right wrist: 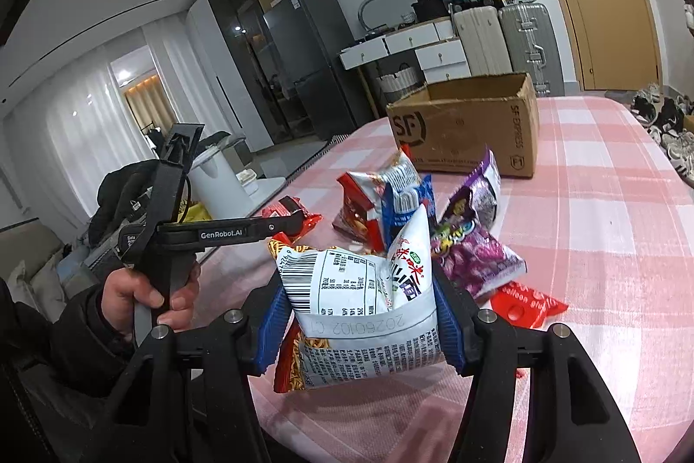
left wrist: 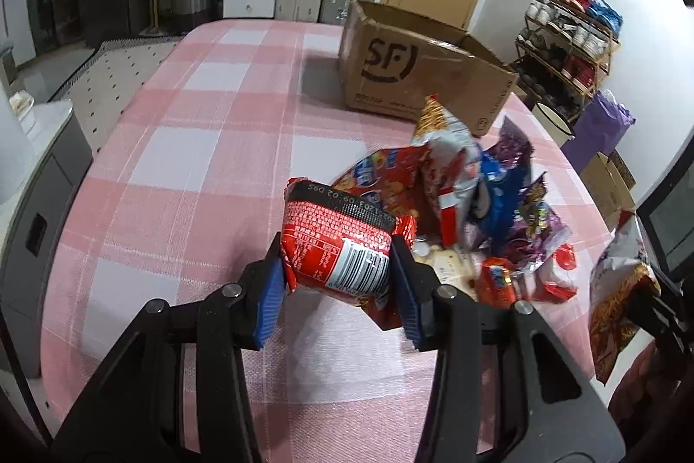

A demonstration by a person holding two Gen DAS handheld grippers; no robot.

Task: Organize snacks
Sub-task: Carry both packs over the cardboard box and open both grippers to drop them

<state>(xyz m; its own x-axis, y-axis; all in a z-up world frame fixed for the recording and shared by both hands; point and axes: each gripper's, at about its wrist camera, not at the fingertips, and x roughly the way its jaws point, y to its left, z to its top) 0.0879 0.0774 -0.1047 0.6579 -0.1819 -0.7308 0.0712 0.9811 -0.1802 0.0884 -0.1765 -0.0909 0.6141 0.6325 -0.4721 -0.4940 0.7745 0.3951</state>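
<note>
My left gripper (left wrist: 337,246) is shut on a red snack packet (left wrist: 334,224) with a barcode, held above the pink checked tablecloth (left wrist: 208,159). In the right wrist view a hand (right wrist: 169,289) holds that left gripper (right wrist: 290,224) out to the left, the red packet (right wrist: 312,222) at its tip. My right gripper (right wrist: 358,280) is shut on a white noodle-snack packet (right wrist: 360,302). That white packet (left wrist: 616,289) also shows at the right edge of the left wrist view. A pile of snack packets (right wrist: 403,198) lies just beyond both grippers. An open cardboard box (right wrist: 468,124) marked SF stands behind the pile.
Purple packets (right wrist: 473,250) and a flat red packet (right wrist: 529,304) lie on the cloth at the right of the pile. The box (left wrist: 412,72) sits toward the table's far right. A shoe rack (left wrist: 568,42) stands off the right edge, a white bin (right wrist: 217,176) off the left.
</note>
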